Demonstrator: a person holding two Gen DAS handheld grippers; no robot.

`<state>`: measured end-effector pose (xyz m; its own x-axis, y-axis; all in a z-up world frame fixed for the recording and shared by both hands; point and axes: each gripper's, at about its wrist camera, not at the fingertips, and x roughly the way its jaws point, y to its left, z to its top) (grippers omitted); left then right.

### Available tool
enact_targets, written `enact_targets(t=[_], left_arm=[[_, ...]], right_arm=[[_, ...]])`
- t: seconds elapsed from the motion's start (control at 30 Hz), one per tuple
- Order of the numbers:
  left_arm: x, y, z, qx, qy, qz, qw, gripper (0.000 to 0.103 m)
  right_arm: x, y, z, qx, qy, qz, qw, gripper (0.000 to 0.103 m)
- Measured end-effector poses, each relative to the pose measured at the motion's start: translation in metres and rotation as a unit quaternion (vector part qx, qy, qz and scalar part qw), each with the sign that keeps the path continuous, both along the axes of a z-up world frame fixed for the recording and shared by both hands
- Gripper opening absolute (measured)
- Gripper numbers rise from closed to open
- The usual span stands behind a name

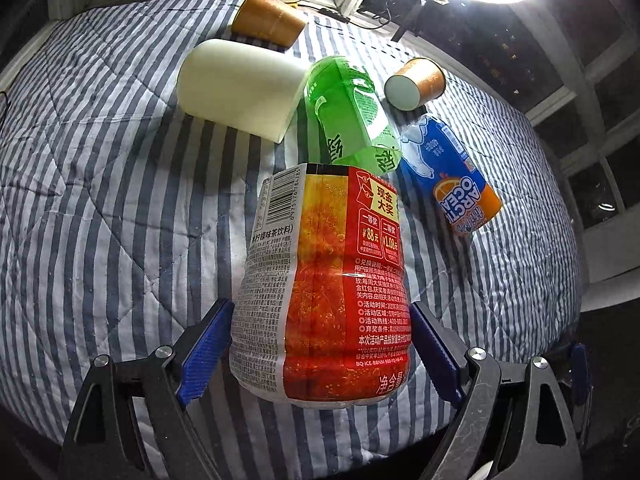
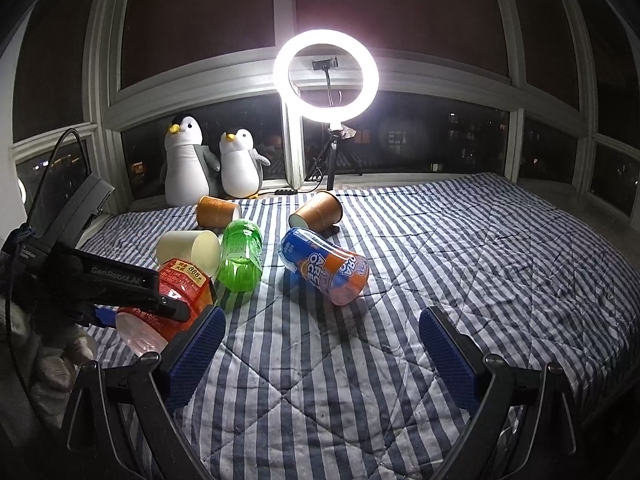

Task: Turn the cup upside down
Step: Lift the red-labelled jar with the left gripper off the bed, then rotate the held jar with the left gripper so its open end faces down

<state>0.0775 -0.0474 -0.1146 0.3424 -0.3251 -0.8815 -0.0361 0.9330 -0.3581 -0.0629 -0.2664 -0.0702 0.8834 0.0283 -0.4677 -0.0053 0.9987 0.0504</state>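
Note:
My left gripper (image 1: pixel 322 340) is shut on a red-labelled cut bottle cup (image 1: pixel 320 280), its blue pads pressing both sides; the cup is held off the striped quilt (image 1: pixel 100 200). It also shows in the right wrist view (image 2: pixel 176 292), tilted in the left gripper (image 2: pixel 132 300). My right gripper (image 2: pixel 322 356) is open and empty above the quilt (image 2: pixel 440 260). Other cups lie on their sides: a cream one (image 1: pixel 240 84) (image 2: pixel 190 248), a green one (image 1: pixel 348 112) (image 2: pixel 240 256), a blue-orange one (image 1: pixel 448 172) (image 2: pixel 324 264), and two brown paper ones (image 1: pixel 268 16) (image 1: pixel 416 80) (image 2: pixel 216 210) (image 2: pixel 318 210).
Two plush penguins (image 2: pixel 212 160) stand at the window sill behind the bed. A lit ring light (image 2: pixel 326 68) on a tripod stands at the window. The quilt's right edge (image 2: pixel 600 280) drops off near the window wall.

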Motion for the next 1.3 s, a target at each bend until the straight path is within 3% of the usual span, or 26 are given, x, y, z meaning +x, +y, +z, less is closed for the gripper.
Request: enact_targets(t=[0.5,0.77,1.03,1.3], left_arm=[[0.0,-0.001,-0.002,0.012,-0.01,-0.009,0.9998,0.09],[-0.019,0.009,0.025,0.026,-0.062,-0.016,0.9976,0.094],[-0.074,0.07,0.061,0.056,-0.157,0.024,0.9857,0.096],[-0.115,0.136,0.062,0.049,-0.177,0.077,0.9799,0.096]], right_arm=[[0.002,0.012,-0.006,-0.006,0.011,0.014,1.0,0.096],[0.006,0.028,-0.008,0.0,0.02,0.034,0.999,0.096],[0.01,0.069,-0.018,0.0,0.027,0.065,0.998,0.1],[0.028,0.125,-0.049,-0.005,0.057,0.081,0.995,0.1]])
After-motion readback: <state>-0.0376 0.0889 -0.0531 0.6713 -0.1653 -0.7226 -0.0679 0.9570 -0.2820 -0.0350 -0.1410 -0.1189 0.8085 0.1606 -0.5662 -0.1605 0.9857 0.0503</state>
